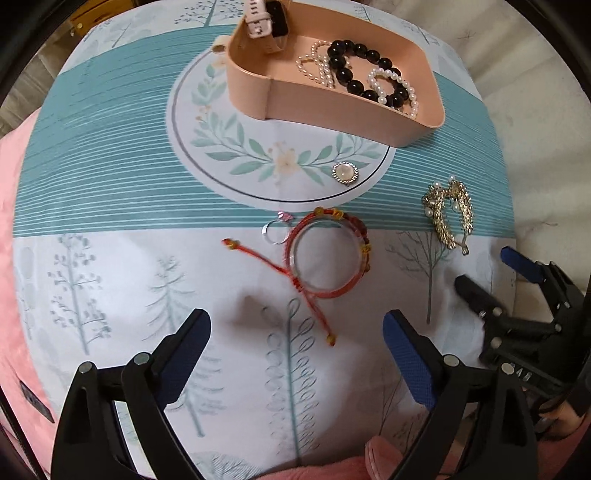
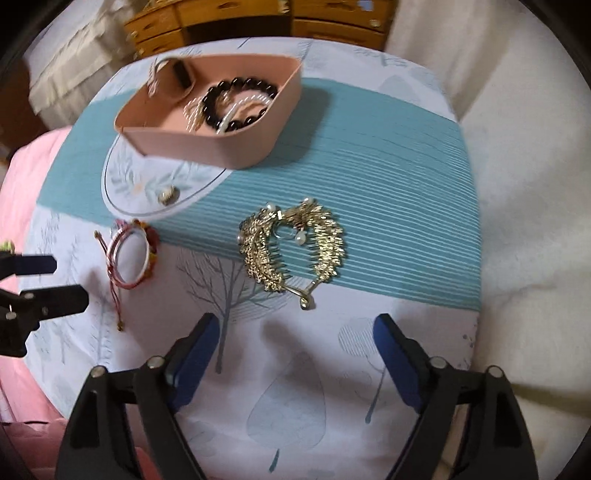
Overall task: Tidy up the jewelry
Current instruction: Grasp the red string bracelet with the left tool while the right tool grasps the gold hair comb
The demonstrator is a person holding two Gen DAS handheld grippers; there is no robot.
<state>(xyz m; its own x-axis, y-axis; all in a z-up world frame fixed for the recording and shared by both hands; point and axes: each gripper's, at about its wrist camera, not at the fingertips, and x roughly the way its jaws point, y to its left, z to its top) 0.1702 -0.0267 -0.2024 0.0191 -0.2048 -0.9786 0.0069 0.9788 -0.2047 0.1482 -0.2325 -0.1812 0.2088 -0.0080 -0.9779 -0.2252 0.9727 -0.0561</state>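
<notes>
Both tongs are wide and hold nothing: the left gripper (image 1: pixel 297 332) is near the red bracelet (image 1: pixel 325 254), and the right gripper (image 2: pixel 295 336) is near the gold hair clip (image 2: pixel 291 247). The pink tray (image 1: pixel 332 107) holds bead bracelets.

A home bedroom: printed tablecloth (image 2: pixel 388 166) near, wooden drawers (image 2: pixel 258 22) far behind, pink bedding (image 1: pixel 14 192) at left.

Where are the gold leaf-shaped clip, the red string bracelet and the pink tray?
gold leaf-shaped clip (image 2: pixel 291 247): right wrist view, on its leafy gold arch.
red string bracelet (image 1: pixel 325 254): left wrist view, on its round band.
pink tray (image 1: pixel 332 110): left wrist view, on its near outer wall.
</notes>
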